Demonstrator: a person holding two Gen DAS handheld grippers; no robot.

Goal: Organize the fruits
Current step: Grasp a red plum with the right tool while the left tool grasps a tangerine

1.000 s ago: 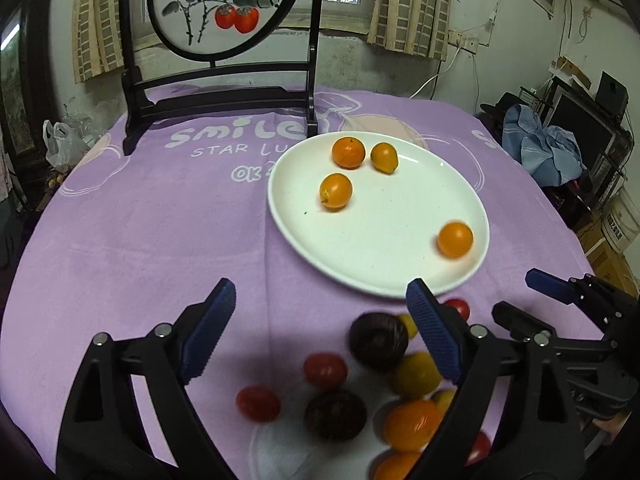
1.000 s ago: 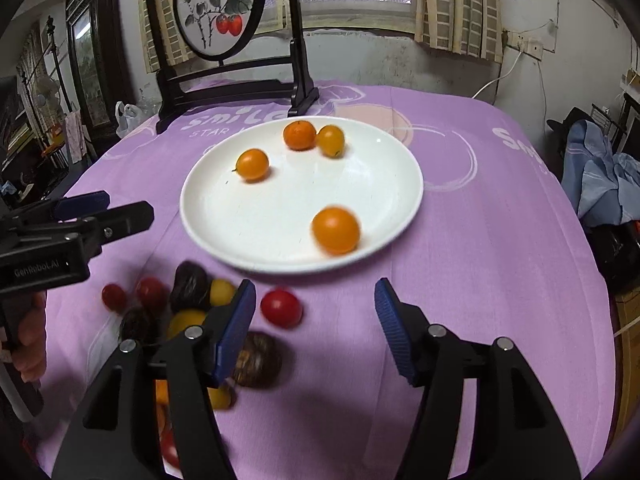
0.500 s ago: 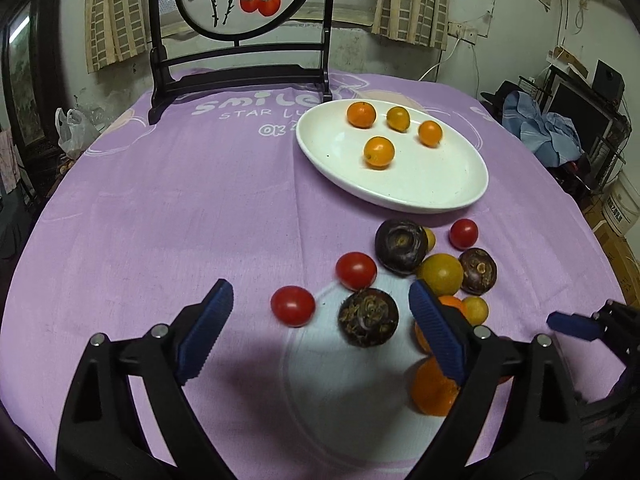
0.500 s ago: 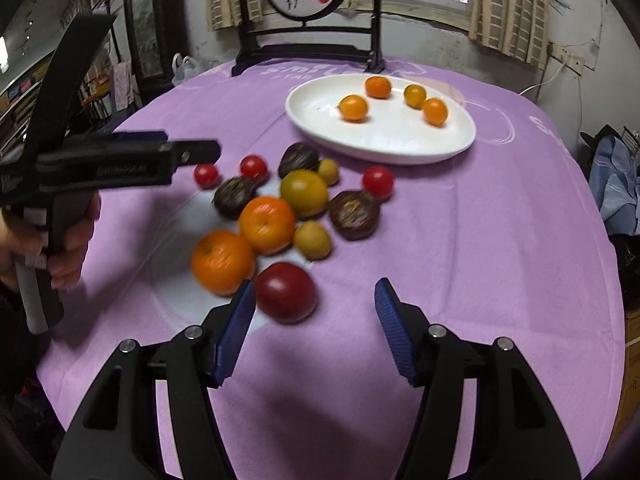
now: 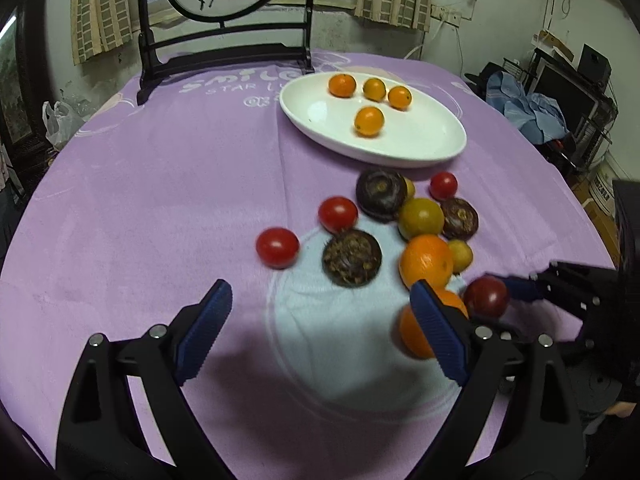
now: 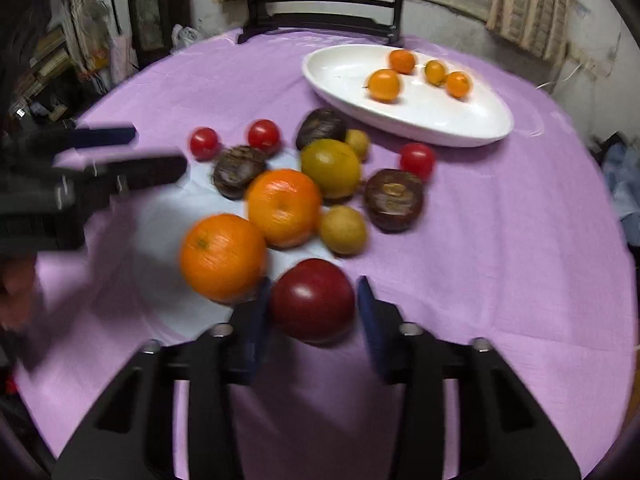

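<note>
A white plate holds several small oranges. A pile of fruit lies on the purple cloth in front of it: two big oranges, dark round fruits, cherry tomatoes, yellow-green fruits. My right gripper has its fingers on both sides of a dark red plum; the left finger touches it, a small gap shows at the right finger. My left gripper is open and empty above the cloth, near the pile.
A black wooden stand with a round painted panel stands at the table's far edge. Clutter and blue clothes lie beyond the table on the right. The table edge curves round on both sides.
Both grippers have drawn back from the plate toward the fruit pile. My right gripper has come down around the dark red plum and its jaws have narrowed.
</note>
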